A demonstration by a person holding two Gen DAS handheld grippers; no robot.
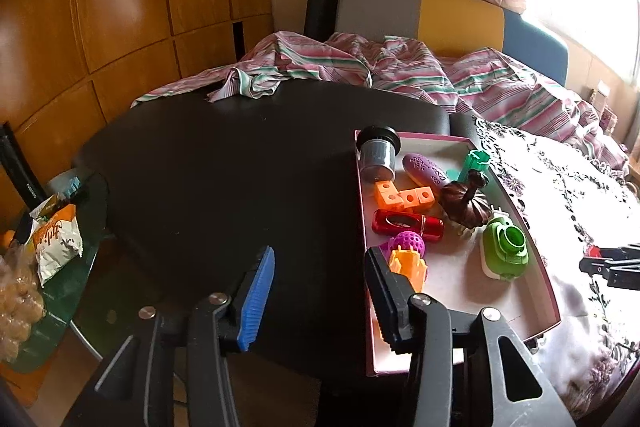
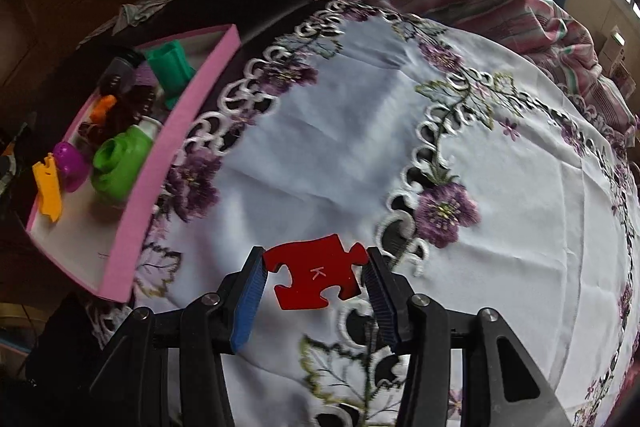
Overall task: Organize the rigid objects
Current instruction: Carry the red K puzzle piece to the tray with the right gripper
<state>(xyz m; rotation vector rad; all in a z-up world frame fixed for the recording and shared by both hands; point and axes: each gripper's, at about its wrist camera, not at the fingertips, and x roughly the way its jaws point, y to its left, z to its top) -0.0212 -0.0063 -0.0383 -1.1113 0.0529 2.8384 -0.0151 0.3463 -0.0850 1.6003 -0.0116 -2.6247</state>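
Note:
A pink-rimmed box (image 1: 548, 279) holds several toys: a green bottle (image 1: 505, 247), a red clip (image 1: 408, 225), orange cubes (image 1: 404, 197), a purple ball (image 1: 409, 243), a dark jar (image 1: 377, 154). The box also shows in the right wrist view (image 2: 160, 163). My left gripper (image 1: 320, 267) is open and empty over the dark table beside the box's left rim. My right gripper (image 2: 315, 273) is shut on a red puzzle piece (image 2: 318, 277) marked K, held above the embroidered cloth, right of the box. It shows faintly in the left wrist view (image 1: 612, 265).
A white embroidered tablecloth (image 2: 460, 155) covers the right of the dark round table (image 1: 224, 179). Striped bedding (image 1: 400, 63) lies behind. A side table with snack bags (image 1: 56, 239) stands at the left.

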